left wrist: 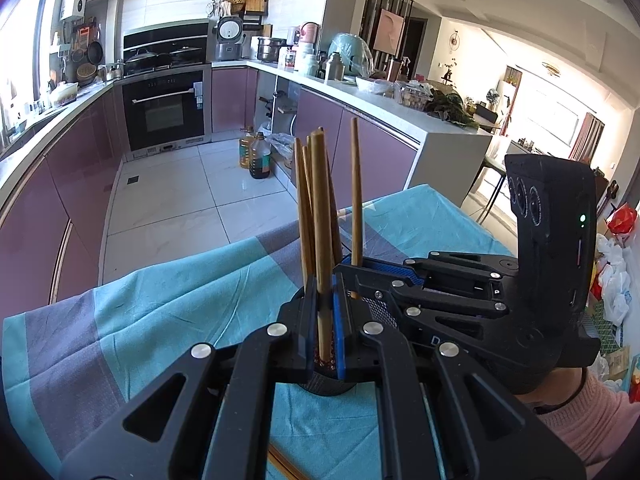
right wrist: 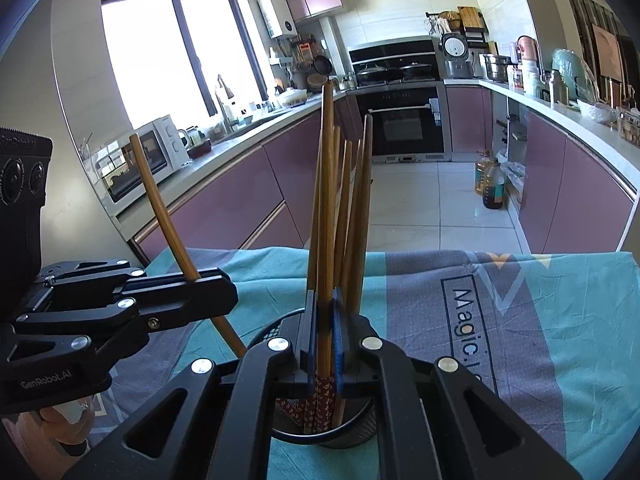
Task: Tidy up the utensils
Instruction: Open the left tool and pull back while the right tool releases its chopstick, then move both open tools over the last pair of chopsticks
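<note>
While both tools hang over the black mesh holder (right wrist: 344, 434) on the teal cloth (right wrist: 560, 340), each is clamped on one wooden chopstick, probably to drop it in with the rest. The right gripper (right wrist: 325, 344) pinches its chopstick (right wrist: 327, 216) upright, patterned tip already inside the holder among the bundle (right wrist: 354, 220) just beyond its pads. The left gripper (left wrist: 326, 332), just beside the right one, grips a slanted chopstick (left wrist: 322, 216) with its tip near the rim.
</note>
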`<control>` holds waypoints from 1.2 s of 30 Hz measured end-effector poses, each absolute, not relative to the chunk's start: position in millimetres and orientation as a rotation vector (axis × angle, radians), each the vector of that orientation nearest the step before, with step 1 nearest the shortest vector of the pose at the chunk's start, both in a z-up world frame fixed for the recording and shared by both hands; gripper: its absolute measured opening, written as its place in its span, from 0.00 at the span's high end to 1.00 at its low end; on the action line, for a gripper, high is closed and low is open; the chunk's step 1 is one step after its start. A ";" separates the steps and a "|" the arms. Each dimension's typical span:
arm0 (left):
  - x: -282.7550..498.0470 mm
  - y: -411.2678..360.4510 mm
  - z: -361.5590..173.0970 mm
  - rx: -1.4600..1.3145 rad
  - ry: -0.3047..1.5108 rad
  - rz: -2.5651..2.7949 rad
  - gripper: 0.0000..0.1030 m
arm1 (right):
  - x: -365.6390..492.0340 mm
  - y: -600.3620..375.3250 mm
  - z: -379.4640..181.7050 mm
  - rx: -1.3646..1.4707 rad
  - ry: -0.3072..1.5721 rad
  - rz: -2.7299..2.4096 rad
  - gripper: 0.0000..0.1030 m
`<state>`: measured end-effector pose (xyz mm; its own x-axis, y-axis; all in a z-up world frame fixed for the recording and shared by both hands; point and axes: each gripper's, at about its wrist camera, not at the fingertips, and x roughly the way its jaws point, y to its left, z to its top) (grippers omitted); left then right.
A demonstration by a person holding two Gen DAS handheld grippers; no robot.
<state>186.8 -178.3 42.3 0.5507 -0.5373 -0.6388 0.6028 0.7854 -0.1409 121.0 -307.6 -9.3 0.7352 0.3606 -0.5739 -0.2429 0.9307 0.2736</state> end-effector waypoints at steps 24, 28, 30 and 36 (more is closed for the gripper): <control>216.1 -182.9 4.8 0.041 0.800 -0.636 0.80 | 120.8 -309.3 -12.0 0.216 0.675 0.337 0.89; 204.4 -167.0 3.0 0.022 0.759 -0.594 0.66 | 113.1 -307.9 -9.5 0.209 0.659 0.348 0.82; 195.1 -159.9 4.2 0.026 0.724 -0.564 0.63 | 107.5 -308.2 -7.0 0.200 0.645 0.347 0.78; 164.9 -137.5 14.2 0.031 0.612 -0.505 0.52 | 87.0 -304.5 1.6 0.179 0.591 0.353 0.63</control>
